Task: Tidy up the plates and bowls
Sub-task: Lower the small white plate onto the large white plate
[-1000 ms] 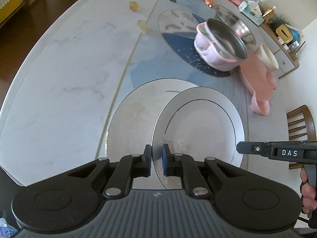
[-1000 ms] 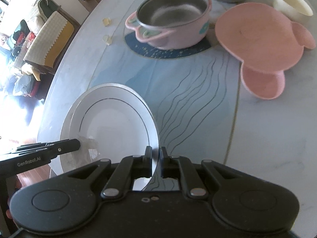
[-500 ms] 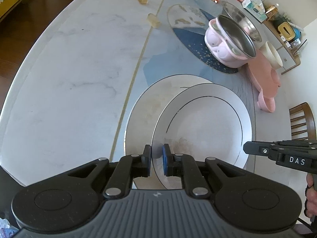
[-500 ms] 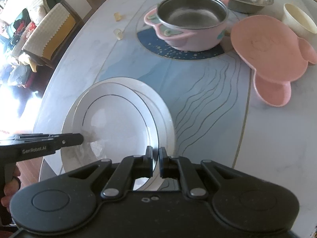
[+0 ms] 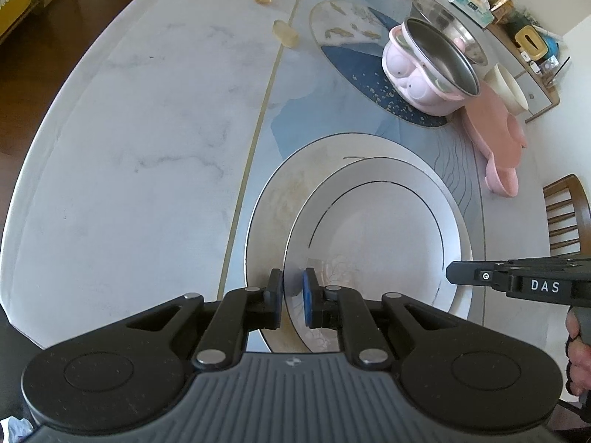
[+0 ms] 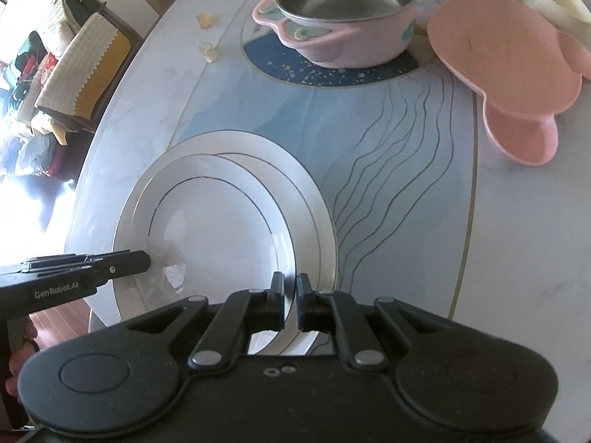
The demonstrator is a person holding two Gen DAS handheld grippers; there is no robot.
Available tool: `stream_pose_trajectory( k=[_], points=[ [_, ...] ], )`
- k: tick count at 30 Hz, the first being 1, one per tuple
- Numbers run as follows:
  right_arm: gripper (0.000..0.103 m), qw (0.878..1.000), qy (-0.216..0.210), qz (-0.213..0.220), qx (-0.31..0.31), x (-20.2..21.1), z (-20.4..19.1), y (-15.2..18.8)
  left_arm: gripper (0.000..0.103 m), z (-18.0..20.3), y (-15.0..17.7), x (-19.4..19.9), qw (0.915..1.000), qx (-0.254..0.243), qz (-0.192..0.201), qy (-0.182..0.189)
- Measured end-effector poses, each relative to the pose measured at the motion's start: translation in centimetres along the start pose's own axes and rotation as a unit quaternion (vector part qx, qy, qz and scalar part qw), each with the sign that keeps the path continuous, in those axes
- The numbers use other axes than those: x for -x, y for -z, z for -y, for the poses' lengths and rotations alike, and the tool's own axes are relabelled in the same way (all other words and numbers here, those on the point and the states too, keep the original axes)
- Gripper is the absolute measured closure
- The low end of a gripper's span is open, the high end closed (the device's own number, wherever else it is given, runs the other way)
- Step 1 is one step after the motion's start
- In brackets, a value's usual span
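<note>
White upper plate (image 5: 384, 243) is pinched at opposite rims by left tool (image 5: 293, 301) and right tool (image 6: 290, 301).

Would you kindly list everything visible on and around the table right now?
smaller plate: 1, white, gripped on both sides over the larger plate
larger plate: 1, white, on the table
pot: 1, pink, steel-lined, far centre
steel bowl: 1, behind the pot
divided plate: 1, pink, right of the pot
cup: 1, cream, far right
chair: 1, wooden, right
left gripper: shut on the smaller plate
right gripper: shut on the smaller plate
</note>
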State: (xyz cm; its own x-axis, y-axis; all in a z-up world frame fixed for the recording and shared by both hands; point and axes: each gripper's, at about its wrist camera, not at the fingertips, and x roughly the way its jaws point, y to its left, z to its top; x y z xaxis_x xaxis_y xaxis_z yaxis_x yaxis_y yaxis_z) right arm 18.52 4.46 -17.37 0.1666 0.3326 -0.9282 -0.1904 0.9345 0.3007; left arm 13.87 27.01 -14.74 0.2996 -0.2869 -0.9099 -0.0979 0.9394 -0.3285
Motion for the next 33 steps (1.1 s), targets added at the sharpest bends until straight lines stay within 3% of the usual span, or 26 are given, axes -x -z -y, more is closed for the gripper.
stream_pose_trajectory(
  k=[9, 18, 21, 29, 33],
  points=[
    [0.096, 1.0, -0.009, -0.003, -0.021, -0.2, 1.0, -0.1, 0.093, -0.5, -0.2, -0.6, 0.9995, 0.009, -0.015, 0.025],
    [0.097, 1.0, 0.009, 0.001, -0.016, 0.0, 0.4, -0.4, 0.093, -1.2, -0.6, -0.4, 0.9985, 0.015, -0.029, 0.043],
    [0.101, 1.0, 0.022, 0.003, -0.009, 0.0, 0.3, -0.5, 0.093, -1.3, -0.8, 0.0, 0.9988, 0.008, -0.029, 0.04],
    [0.101, 1.0, 0.023, 0.003, -0.008, 0.0, 0.2, -0.4, 0.093, -1.3, -0.9, 1.3, 0.9993, -0.017, -0.016, 0.031],
    [0.093, 1.0, 0.022, 0.013, 0.006, 0.6, -0.4, -0.3, 0.093, -0.3, -0.8, 2.4, 0.9986, -0.05, 0.008, 0.014]
  ],
)
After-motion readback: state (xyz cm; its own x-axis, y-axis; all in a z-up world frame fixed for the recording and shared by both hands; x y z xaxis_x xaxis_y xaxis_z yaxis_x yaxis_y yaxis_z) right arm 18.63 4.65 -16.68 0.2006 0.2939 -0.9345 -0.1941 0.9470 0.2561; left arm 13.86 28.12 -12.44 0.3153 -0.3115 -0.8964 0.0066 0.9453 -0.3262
